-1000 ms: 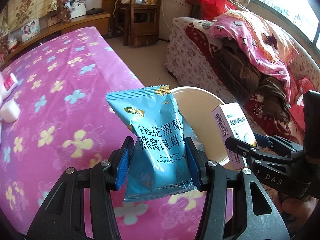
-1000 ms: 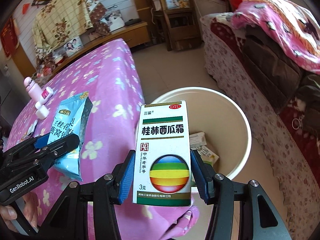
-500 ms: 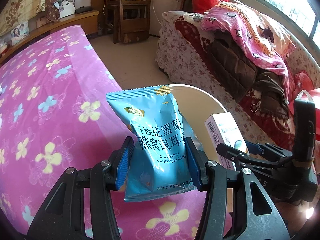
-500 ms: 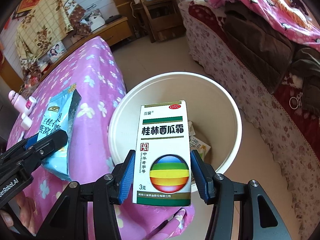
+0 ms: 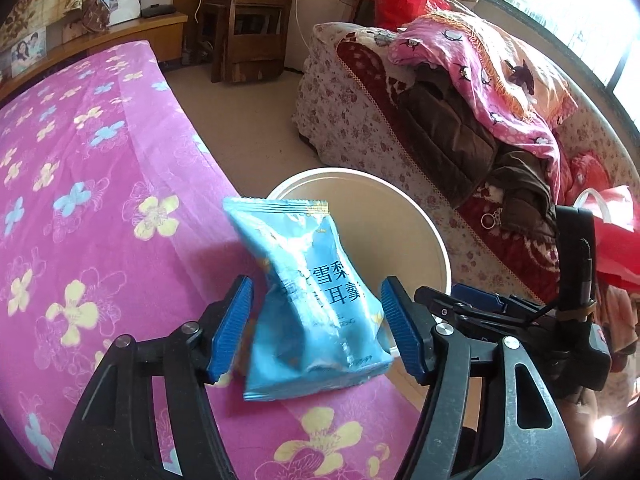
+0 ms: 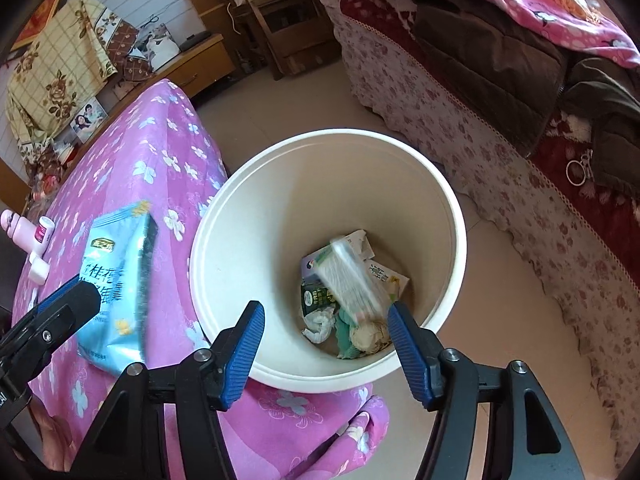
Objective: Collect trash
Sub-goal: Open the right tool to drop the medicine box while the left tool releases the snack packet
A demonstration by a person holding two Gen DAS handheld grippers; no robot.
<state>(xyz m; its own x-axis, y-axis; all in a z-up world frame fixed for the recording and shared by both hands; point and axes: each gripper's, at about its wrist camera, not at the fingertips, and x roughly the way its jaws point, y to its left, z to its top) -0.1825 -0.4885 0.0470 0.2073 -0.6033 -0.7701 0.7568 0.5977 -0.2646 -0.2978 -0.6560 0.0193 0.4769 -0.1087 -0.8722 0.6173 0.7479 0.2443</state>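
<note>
Both grippers stand wide open, holding nothing. The left gripper [image 5: 316, 328] lets the blue packet [image 5: 308, 300] go beside the bin [image 6: 456, 216], seemingly over the bed [image 5: 100, 200]; it may miss. The blurred box [image 6: 352, 280] below the right gripper [image 6: 326, 346] falls inside the bin.

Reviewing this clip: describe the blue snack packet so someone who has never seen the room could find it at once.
Start at the pink flowered bedspread and go to its edge beside the round cream trash bucket. The blue snack packet hangs there between the open blue-padded jaws of the left gripper, touching neither pad. It is the only glossy sky-blue pouch with dark Chinese lettering; the bucket's trash is white, green and crumpled.
</note>
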